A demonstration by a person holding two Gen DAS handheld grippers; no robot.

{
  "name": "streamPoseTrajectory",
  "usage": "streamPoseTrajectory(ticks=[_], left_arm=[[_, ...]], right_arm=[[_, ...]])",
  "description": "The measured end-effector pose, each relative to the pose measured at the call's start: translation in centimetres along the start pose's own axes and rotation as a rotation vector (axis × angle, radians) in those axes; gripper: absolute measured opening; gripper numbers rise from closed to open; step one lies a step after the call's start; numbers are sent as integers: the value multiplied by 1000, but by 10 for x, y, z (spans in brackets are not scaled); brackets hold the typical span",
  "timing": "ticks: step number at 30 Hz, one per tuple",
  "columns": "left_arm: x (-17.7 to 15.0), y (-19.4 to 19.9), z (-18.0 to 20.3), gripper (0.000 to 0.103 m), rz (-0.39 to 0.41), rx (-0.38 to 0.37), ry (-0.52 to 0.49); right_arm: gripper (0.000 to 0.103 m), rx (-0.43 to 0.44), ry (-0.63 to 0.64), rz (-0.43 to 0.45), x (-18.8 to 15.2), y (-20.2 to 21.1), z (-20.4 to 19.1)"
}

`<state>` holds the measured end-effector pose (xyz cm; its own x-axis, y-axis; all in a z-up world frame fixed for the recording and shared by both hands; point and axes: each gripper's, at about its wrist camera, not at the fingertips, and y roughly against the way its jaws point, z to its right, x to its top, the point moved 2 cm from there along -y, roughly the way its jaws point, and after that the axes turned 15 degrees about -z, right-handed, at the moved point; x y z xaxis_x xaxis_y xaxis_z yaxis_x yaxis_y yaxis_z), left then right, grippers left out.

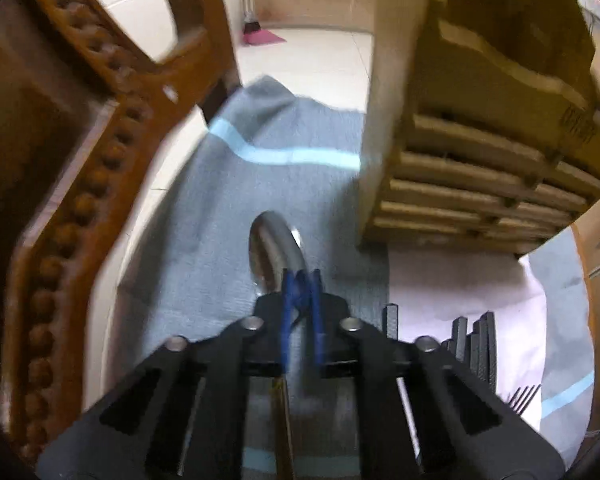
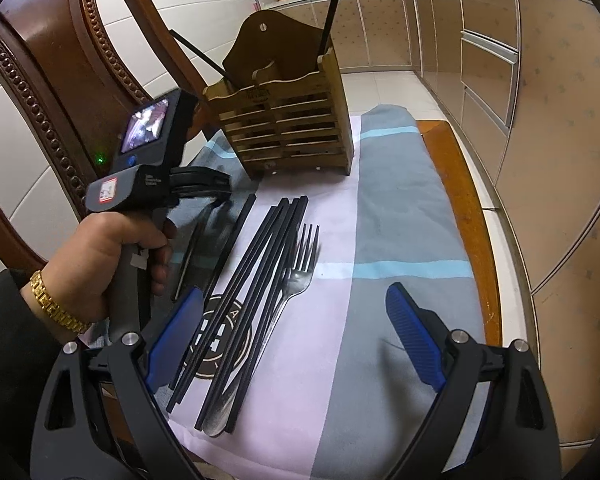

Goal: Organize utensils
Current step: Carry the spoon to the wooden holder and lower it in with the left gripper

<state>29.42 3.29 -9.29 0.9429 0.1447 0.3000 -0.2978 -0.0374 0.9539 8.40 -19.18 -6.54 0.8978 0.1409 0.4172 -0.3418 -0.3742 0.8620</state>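
1. Left gripper (image 1: 300, 280): pinched on a metal spoon (image 1: 274, 254), above the grey cloth (image 1: 204, 240).
2. Right gripper (image 2: 296, 344): spread wide over chopsticks (image 2: 256, 268) and fork (image 2: 300, 272).
3. Wooden holder (image 2: 288, 120): stamped writing unreadable.

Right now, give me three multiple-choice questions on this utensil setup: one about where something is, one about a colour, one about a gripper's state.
1. Where does the silver metal fork lie?
A. inside the slatted wooden utensil holder
B. on the cloth beside the black chopsticks
C. on the floor

2. What colour are the right gripper pads?
A. blue
B. red
C. white

3. How is the left gripper?
A. wide open
B. shut on the shiny metal spoon
C. out of view

Answers:
1 B, its tines rest next to the chopstick bundle.
2 A, both pads show blue.
3 B, the spoon bowl sticks out past the closed pads.
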Motion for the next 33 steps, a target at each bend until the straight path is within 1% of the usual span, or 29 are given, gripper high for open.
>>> streamPoseTrajectory(ticks=[2, 5, 9, 13, 14, 17, 20, 22, 23, 24, 28, 29, 30, 33], left_arm=[[-5, 7, -4, 3, -5, -41, 0], [-11, 12, -9, 2, 4, -47, -26], [-12, 14, -15, 2, -5, -61, -14], [-12, 14, -13, 2, -7, -40, -19], [-12, 15, -14, 2, -5, -47, -21], [-19, 37, -12, 2, 28, -90, -20], [-32, 79, -8, 2, 97, -119, -47], [-42, 121, -3, 2, 189, -142, -68], [-42, 134, -2, 2, 222, -156, -71], [-44, 163, 1, 2, 287, -177, -72], [-36, 231, 14, 2, 425, -223, -96], [-33, 245, 20, 2, 453, -228, -109], [-25, 249, 22, 2, 478, -233, -114], [-6, 264, 32, 2, 550, -212, -121]], right_arm=[[90, 0, 2, 0, 0, 0, -1], [90, -2, 3, 1, 0, 1, -2], [90, -6, 1, 1, -2, 1, -2], [90, -13, 4, 1, -4, 3, -2], [90, -15, 4, 1, -4, 3, -2], [90, -15, -4, 2, -3, 3, 2], [90, -7, -6, 5, -2, 4, 2], [90, -1, -5, 9, -2, 6, 0], [90, 3, 0, 11, -2, 7, -1], [90, 5, 5, 12, -3, 8, -3], [90, 6, 9, 9, -4, 7, -4], [90, 5, 7, 8, -4, 7, -3], [90, 4, 3, 7, -4, 6, -2], [90, 4, -9, 6, -3, 6, 1]])
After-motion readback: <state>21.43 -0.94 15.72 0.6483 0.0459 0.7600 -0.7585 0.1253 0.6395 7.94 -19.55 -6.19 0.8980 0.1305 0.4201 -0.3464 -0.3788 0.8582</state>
